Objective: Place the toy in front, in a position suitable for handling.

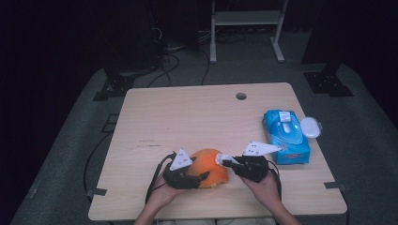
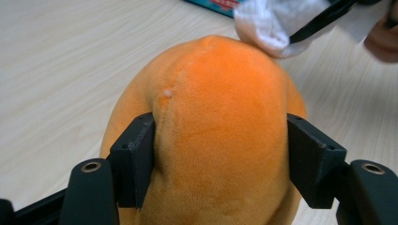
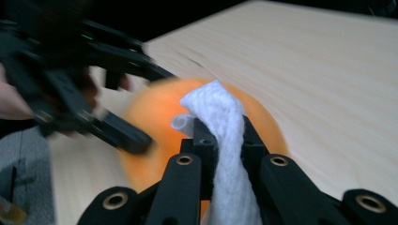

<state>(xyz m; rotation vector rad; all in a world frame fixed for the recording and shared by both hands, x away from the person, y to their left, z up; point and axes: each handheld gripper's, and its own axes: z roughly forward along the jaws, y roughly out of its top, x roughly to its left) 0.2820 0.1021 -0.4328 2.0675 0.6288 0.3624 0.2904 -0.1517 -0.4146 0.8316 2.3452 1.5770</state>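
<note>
Orange plush, a rounded soft toy (image 1: 210, 167), sits on the near middle of the pale wooden tabletop (image 1: 197, 117), between the person's two hands. At left, the left gripper (image 1: 188, 174) has its jaws set half-wide around the toy's flanks; in the left gripper view the pads press into the pile on both sides of the toy (image 2: 220, 136), steadying it. Centre: a white wipe (image 3: 220, 140) rests against the toy's top. At right, the right gripper (image 1: 230, 162) has its jaws pinched tight on that folded wipe. Far right, a blue pack of wipes (image 1: 286, 136) lies near the table's edge, its lid open. The step in hand appears to be wiping the toy clean. Done well, it likely calls for a firm left hold so the toy cannot roll, and short, light strokes along the pile.
</note>
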